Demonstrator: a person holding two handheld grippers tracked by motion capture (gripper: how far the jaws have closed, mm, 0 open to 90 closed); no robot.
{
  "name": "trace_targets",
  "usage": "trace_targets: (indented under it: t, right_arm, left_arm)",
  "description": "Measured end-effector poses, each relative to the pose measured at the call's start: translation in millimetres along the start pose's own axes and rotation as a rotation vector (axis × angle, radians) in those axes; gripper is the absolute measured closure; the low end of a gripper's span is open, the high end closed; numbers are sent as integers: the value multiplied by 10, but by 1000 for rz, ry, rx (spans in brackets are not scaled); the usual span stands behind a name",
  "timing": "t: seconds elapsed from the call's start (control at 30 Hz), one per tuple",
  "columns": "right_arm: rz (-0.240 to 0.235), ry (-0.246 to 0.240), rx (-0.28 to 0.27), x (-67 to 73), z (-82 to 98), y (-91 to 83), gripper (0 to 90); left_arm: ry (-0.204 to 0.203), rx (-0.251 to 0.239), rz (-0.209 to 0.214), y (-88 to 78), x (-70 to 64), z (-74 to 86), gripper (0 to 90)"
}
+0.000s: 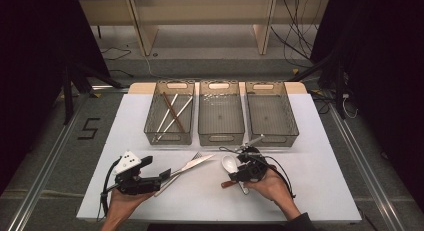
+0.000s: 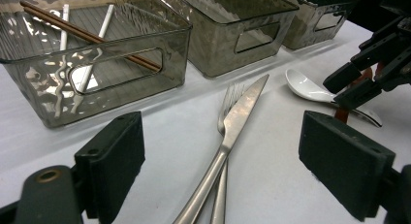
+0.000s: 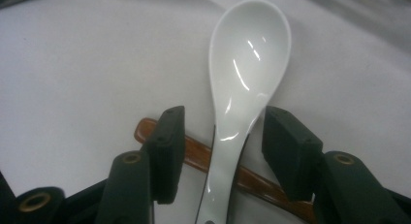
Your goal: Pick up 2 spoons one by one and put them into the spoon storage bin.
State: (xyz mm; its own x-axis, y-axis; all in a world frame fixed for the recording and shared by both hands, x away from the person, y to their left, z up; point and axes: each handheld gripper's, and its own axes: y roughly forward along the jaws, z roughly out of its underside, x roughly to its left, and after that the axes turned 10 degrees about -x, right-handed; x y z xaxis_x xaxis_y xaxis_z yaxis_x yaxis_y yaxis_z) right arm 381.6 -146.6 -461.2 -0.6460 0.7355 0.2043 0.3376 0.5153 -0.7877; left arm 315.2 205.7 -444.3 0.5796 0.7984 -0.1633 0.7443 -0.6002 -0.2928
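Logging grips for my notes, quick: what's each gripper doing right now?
Left gripper: open, holding nothing, knife and fork lying ahead.
Right gripper: open, jaws either side of the white spoon, not yet gripping.

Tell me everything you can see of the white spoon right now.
The white spoon looks like glossy ceramic, with a deep oval bowl facing up and a short handle. It lies flat on the white table, its handle crossing over a reddish-brown wooden utensil. The right tool straddles the handle, one jaw either side with gaps showing; nothing grips it yet.
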Motion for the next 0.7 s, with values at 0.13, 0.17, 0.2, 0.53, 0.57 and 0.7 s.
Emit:
trace_targets:
  t: [0.13, 0.17, 0.2, 0.53, 0.57, 0.7]
  right_arm:
    - [27, -8, 16, 9, 11, 32, 570]
    - [27, -6, 19, 4, 11, 34, 577]
    - [28, -4, 17, 3, 12, 36, 582]
    - [28, 8, 17, 3, 4, 32, 700]
    - [22, 8, 15, 7, 5, 34, 721]
    - [26, 9, 18, 25, 13, 71, 761]
  left_arm:
    - [12, 4, 1, -12, 6, 10, 162]
    - [1, -1, -1, -15, 4, 11, 162]
    - [-2, -2, 0, -18, 7, 11, 162]
    - [7, 4, -3, -22, 9, 17, 163]
    - [7, 4, -4, -24, 7, 18, 162]
    - [7, 4, -7, -39, 9, 21, 162]
